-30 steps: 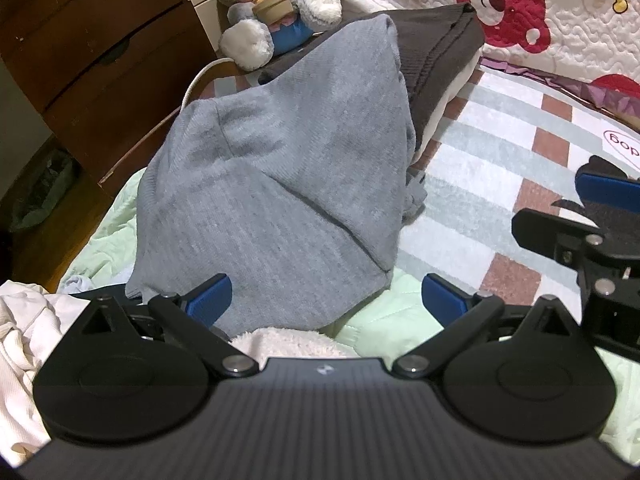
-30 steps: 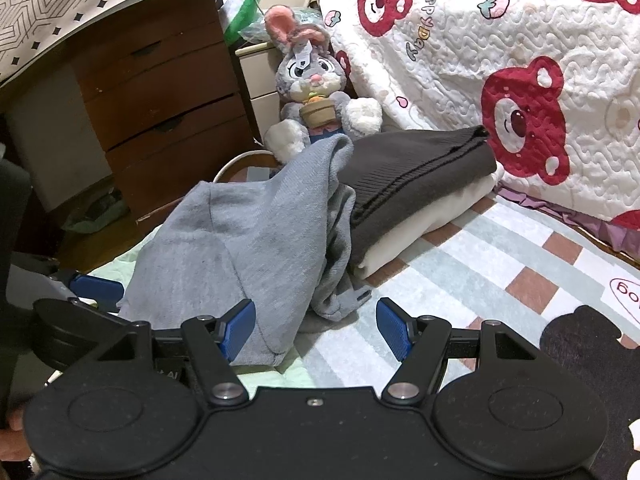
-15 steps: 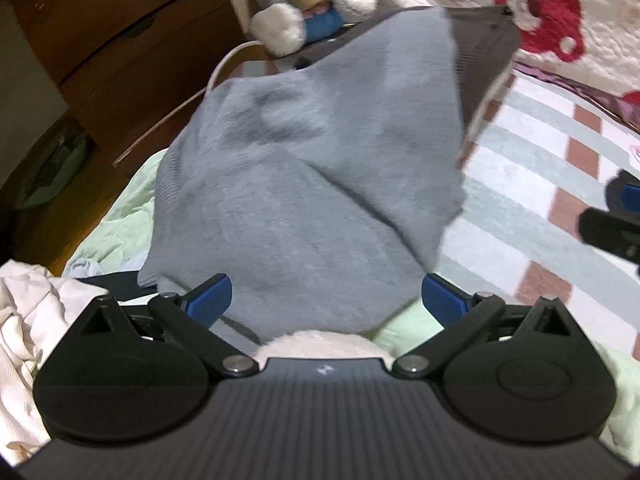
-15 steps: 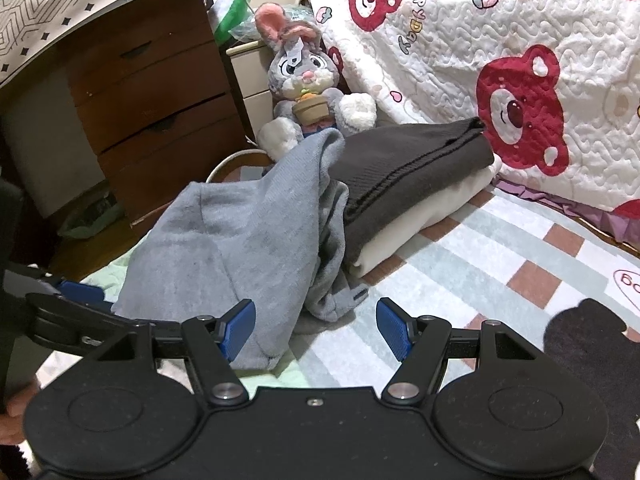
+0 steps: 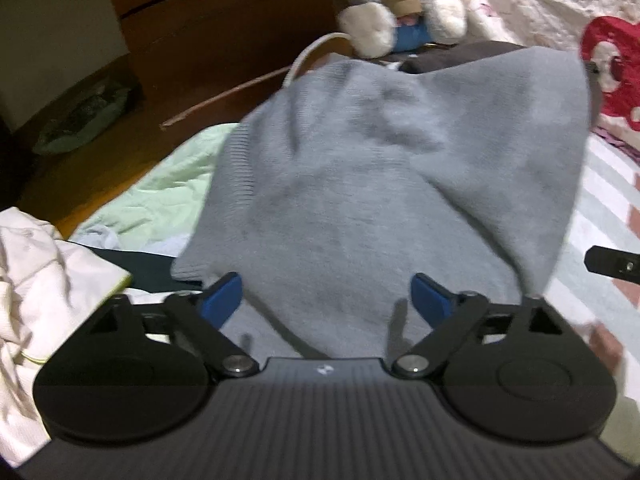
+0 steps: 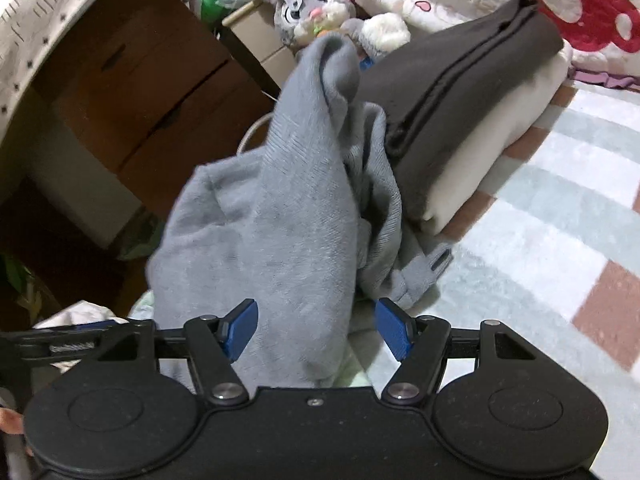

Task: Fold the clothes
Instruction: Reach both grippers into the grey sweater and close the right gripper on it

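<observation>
Left wrist: tongs (image 5: 320, 300) spread wide, gripping nothing, closer over the grey garment (image 5: 384, 184) than a second ago — cloth now between the blue pads, filling the view from 6 to 1 o'clock. Reads as closing in for a grab at the near hem. White clothes (image 5: 36, 280) heaped at 9 o'clock; plush rabbit (image 5: 400, 12) at 12.

Right wrist: tongs (image 6: 316, 328) likewise released, tilted and nearer than before, grey garment (image 6: 272, 232) draped loosely on the bed (image 6: 540, 248), its far end leaning on the folded dark garment (image 6: 460, 80) at 1 o'clock — that stack, on a cream one (image 6: 500, 144), crowds the spreading room. Drawers (image 6: 132, 80) at 10.
</observation>
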Motion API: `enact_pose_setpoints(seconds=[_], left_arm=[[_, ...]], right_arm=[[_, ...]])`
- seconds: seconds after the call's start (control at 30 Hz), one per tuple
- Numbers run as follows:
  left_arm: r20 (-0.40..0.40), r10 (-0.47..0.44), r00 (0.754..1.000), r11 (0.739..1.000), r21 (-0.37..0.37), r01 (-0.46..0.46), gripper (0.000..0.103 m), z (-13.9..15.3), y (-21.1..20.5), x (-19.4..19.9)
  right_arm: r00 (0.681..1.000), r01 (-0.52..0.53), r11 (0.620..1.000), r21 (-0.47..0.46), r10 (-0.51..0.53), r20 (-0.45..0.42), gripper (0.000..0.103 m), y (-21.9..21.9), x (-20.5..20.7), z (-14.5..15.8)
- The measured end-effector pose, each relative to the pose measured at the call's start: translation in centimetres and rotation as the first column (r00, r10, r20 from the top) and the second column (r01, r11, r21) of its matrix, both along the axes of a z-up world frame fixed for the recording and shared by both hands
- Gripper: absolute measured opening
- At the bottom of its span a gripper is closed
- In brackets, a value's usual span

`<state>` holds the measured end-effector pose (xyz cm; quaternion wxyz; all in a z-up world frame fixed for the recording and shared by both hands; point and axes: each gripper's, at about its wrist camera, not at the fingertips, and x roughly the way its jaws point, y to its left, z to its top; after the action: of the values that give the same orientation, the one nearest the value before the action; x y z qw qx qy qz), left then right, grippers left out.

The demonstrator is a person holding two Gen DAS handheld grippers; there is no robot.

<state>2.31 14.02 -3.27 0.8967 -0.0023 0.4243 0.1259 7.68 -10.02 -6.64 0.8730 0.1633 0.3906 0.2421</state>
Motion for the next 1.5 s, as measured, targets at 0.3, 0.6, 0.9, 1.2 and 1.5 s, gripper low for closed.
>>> enact_pose_setpoints(seconds=[0.3,0.6,0.9,1.2,1.5], left_arm=[[0.005,0.025,1.000,0.998,-0.062,-0.024,0.070,-0.7,4.6,2.3],[0.011,-0.015,1.000,0.973,-0.230,0.017,0.087,-2.6,6.3,4.4],[0.012,-0.095,0.995,0.863,-0.498,0.088,0.039,-5.0,6.9,5.2],[0.074,-0.143,0.987,0.873,-0.461,0.161,0.047,-3.8,5.0,4.3],[0.089,-0.026,0.996,0.953,-0.299,0.052,0.076,-2.9,6.7,6.2]], right_arm=[[0.997,0.019,0.999,-0.029,-0.022,-0.081,0.072,1.4,5.1,-3.6],[0.990,0.112,0.994,0.001,-0.112,-0.091,0.103,3.0,8.0,-7.1],[1.000,-0.021,1.000,0.023,0.022,-0.022,0.028,4.4,5.6,-4.6],[0.957,-0.228,0.962,-0.151,0.250,0.150,0.032,5.5,1.4,-0.3],[0.997,-0.034,0.999,0.001,0.034,0.070,0.081,2.9,4.4,-3.0]])
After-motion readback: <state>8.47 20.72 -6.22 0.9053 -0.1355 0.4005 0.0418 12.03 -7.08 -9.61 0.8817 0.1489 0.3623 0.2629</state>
